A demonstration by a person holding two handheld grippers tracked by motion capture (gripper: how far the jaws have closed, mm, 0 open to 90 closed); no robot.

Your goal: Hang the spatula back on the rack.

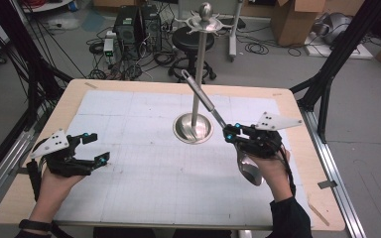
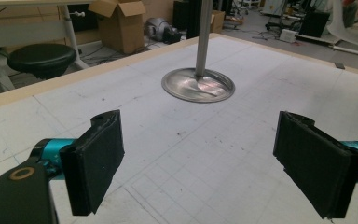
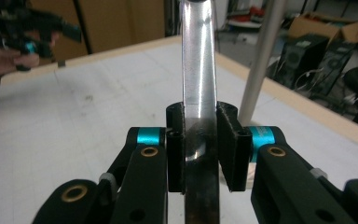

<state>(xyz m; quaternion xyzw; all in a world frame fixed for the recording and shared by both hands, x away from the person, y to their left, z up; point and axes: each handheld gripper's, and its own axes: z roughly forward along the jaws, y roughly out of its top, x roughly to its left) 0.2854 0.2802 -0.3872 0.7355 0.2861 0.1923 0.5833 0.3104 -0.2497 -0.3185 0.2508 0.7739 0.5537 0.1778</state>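
My right gripper (image 1: 229, 133) is clamped on the spoon (image 1: 213, 110) mid-handle, bowl hanging by my hand, handle end tilted up beside the stand (image 1: 197, 74). The smooth handle could twist in the pads or knock the stand's pole. My left gripper (image 1: 90, 147), well left of the stand, gapes wide, empty.

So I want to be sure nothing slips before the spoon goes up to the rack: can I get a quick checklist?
1. Right gripper shut on the spoon handle: ok.
2. Spoon lifted off the table: ok.
3. Handle's hanging hole at the far end, free: ok.
4. Stand upright, base flat: ok.
5. A top hook free for the spoon: cannot tell.
6. Left gripper open, apart from the stand: ok.
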